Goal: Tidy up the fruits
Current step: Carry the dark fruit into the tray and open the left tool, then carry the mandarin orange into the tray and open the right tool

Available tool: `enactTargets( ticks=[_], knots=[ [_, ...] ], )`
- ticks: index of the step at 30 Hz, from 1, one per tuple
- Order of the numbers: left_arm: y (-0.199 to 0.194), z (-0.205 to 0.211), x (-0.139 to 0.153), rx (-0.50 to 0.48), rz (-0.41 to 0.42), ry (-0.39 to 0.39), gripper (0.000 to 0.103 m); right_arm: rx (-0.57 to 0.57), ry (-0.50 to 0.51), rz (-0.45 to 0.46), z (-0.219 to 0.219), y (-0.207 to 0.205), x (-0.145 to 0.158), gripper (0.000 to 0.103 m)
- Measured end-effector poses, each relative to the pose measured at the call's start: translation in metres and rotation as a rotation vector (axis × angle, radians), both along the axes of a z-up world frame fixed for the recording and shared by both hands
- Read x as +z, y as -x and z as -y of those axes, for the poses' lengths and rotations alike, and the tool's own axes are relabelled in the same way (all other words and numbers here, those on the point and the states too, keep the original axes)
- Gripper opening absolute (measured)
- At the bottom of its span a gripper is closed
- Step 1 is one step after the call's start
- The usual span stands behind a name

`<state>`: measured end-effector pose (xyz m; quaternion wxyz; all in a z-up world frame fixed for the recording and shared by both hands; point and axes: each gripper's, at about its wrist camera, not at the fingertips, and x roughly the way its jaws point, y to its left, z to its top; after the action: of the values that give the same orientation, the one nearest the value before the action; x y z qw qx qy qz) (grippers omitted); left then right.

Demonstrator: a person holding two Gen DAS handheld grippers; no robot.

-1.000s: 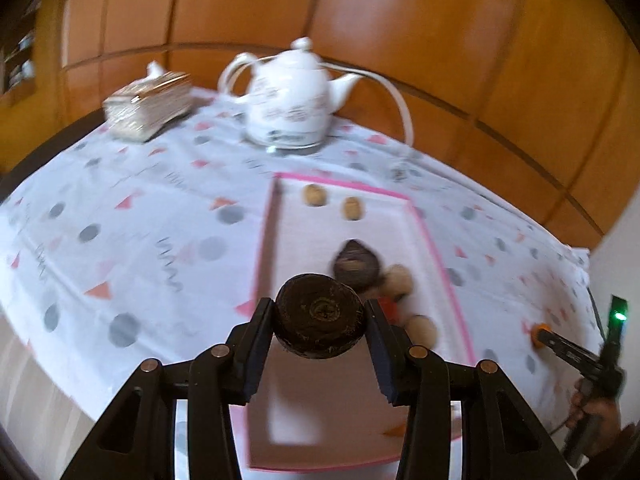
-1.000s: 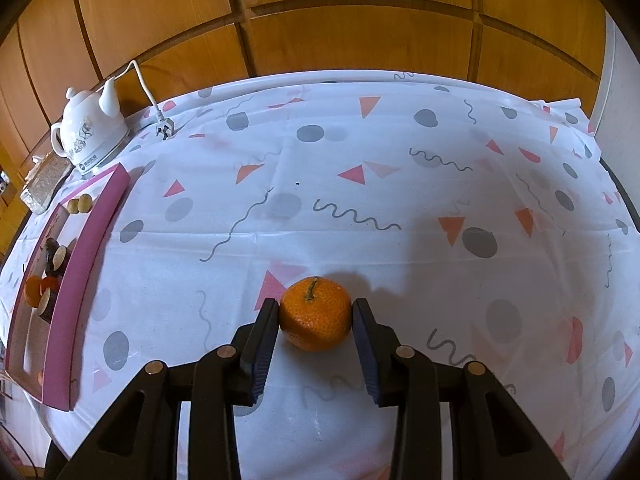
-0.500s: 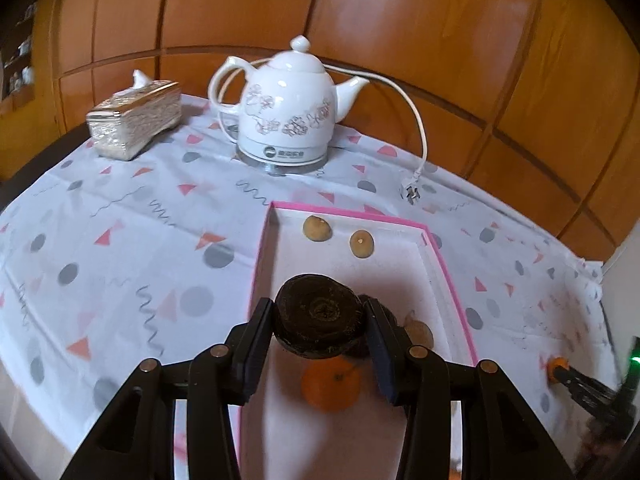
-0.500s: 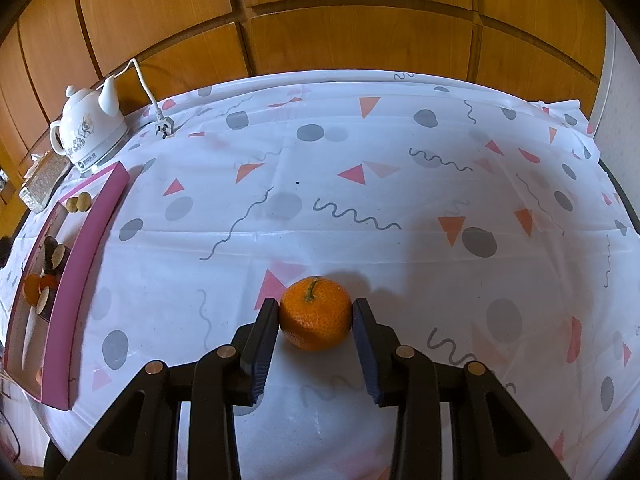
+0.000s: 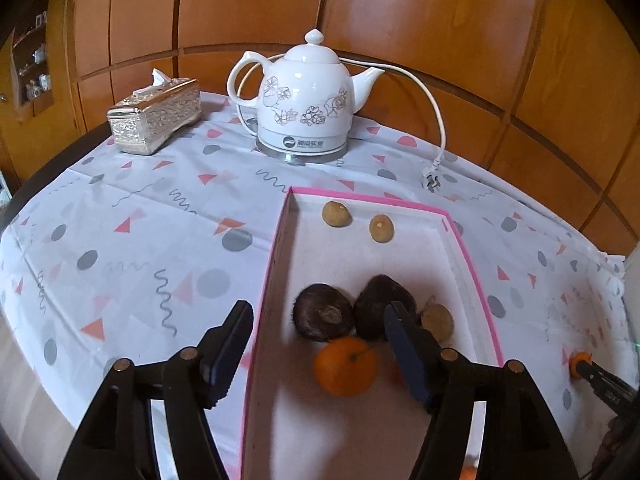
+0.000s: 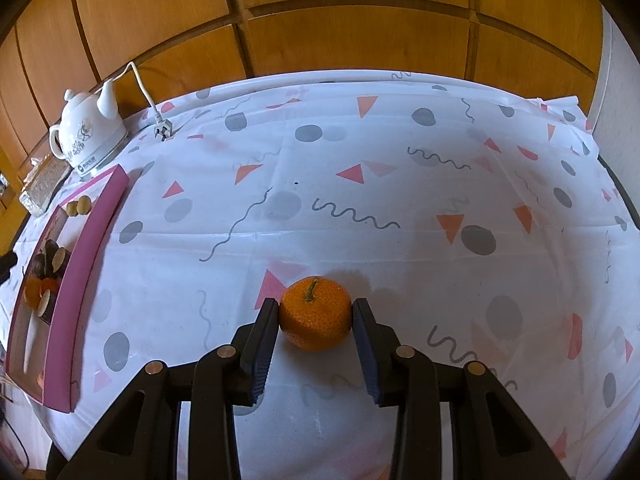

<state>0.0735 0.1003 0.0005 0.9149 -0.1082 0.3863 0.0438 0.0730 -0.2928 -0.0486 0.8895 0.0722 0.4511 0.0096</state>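
My left gripper [image 5: 320, 336] is open and empty above the pink-rimmed tray [image 5: 276, 248]. In the tray lie two dark brown round fruits [image 5: 323, 312] side by side, an orange [image 5: 345, 366], a tan fruit [image 5: 438, 322] and two small tan fruits [image 5: 337, 213] at the far end. My right gripper [image 6: 315, 318] is shut on a second orange [image 6: 315, 318] that rests on the tablecloth. The tray also shows at the far left of the right wrist view [image 6: 90, 248].
A white teapot-shaped kettle [image 5: 306, 108] with its cord and plug [image 5: 430, 178] stands beyond the tray. A silver tissue box [image 5: 154, 114] sits at the far left. Wooden wall panels ring the table. The other gripper [image 5: 600, 376] shows at the right edge.
My left gripper has opened and let go of the dark brown fruit, which now lies in the tray beside the other dark one. The right gripper has stayed shut on its orange.
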Motion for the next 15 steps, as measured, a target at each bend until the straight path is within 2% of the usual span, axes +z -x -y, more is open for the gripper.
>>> enactTargets(
  ticks=[5,15],
  knots=[
    [0.015,0.006,0.006,-0.002,0.015,0.009,0.072,0.007,0.018,-0.01,-0.002,-0.001,0.001,0.038],
    [0.031,0.019,0.012,-0.043,0.036,-0.025,0.075,0.0,0.03,-0.013,-0.004,-0.002,0.002,0.038]
  ],
)
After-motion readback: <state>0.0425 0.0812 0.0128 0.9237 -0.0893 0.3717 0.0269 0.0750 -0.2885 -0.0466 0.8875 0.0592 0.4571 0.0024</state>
